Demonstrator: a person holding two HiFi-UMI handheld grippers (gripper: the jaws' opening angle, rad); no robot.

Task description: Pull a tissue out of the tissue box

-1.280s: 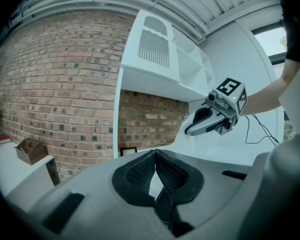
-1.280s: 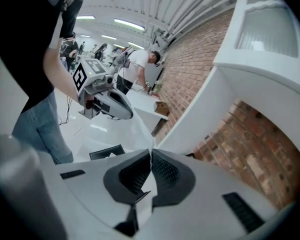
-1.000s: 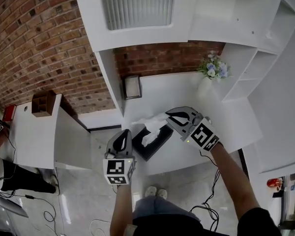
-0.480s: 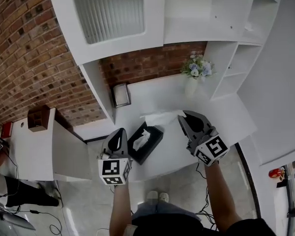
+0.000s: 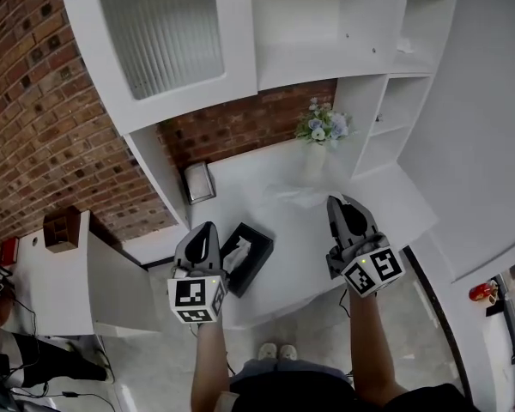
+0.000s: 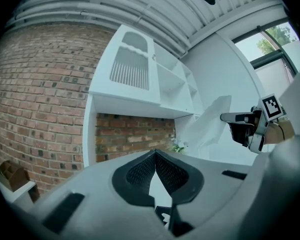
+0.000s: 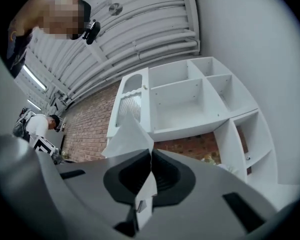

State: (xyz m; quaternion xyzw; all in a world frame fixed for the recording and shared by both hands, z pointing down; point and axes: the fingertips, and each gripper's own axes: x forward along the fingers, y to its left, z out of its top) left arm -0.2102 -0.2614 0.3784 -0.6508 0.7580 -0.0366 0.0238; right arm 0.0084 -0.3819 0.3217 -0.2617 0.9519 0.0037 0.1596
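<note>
The tissue is pinched in the clenched right gripper and held clear at one o'clock of the tissue box, apparently fully freed. The left gripper, clenched on nothing, is held at the box's nine o'clock, probably as a steadying guard.

Left gripper: held out ahead of the body on a straight left forearm, pointing about level. Jaws meet at the tips, seemingly with nothing between them. Right gripper: out ahead on the right, tilted slightly upward, jaws clamped on a tissue. The two grippers are well apart.
</note>
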